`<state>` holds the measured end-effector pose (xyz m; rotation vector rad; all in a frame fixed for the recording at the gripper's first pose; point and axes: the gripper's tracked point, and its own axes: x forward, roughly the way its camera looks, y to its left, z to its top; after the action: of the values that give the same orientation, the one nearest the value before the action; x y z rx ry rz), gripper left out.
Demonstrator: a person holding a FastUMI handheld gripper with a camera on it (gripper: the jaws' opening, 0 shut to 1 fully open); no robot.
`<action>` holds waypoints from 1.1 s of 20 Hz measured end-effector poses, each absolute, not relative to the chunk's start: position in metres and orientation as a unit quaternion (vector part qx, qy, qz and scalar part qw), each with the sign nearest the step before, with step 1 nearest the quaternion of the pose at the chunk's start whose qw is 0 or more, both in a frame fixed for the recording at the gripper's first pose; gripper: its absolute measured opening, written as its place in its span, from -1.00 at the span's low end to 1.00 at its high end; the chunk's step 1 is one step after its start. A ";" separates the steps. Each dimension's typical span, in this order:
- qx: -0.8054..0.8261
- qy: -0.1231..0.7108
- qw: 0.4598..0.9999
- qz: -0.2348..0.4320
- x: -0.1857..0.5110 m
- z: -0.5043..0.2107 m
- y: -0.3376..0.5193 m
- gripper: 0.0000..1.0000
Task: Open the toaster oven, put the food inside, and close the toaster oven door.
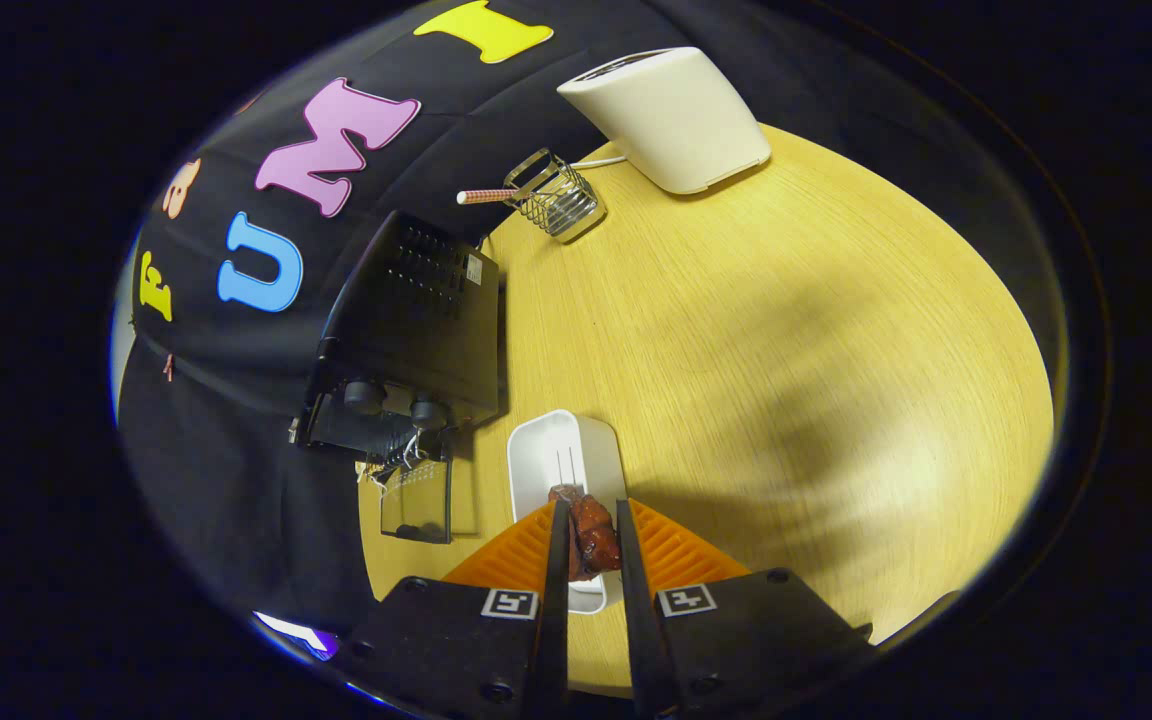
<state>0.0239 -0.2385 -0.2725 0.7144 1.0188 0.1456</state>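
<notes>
My gripper [591, 512] is shut on a brown glazed piece of food [592, 536], which sits between the fingers above a white rectangular dish [561, 455]. The black toaster oven [406, 330] stands to the left of the dish on the wooden table. Its glass door [418, 500] hangs open and lies flat toward me. Two round knobs show on the oven's front panel.
Beyond the oven a wire rack [556, 195] holds a striped stick. A white toaster [676, 115] stands at the far side of the round wooden table [786, 350]. Black cloth walls the booth behind the oven.
</notes>
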 end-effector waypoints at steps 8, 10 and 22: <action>0.347 0.480 0.801 0.085 0.027 -0.270 -0.235 -0.65; 0.335 0.479 0.806 0.092 0.026 -0.267 -0.233 -0.69; 0.330 0.423 0.841 0.064 0.017 -0.189 -0.219 -0.69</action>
<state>0.0168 -0.2192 -0.1894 0.6983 0.8941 0.1358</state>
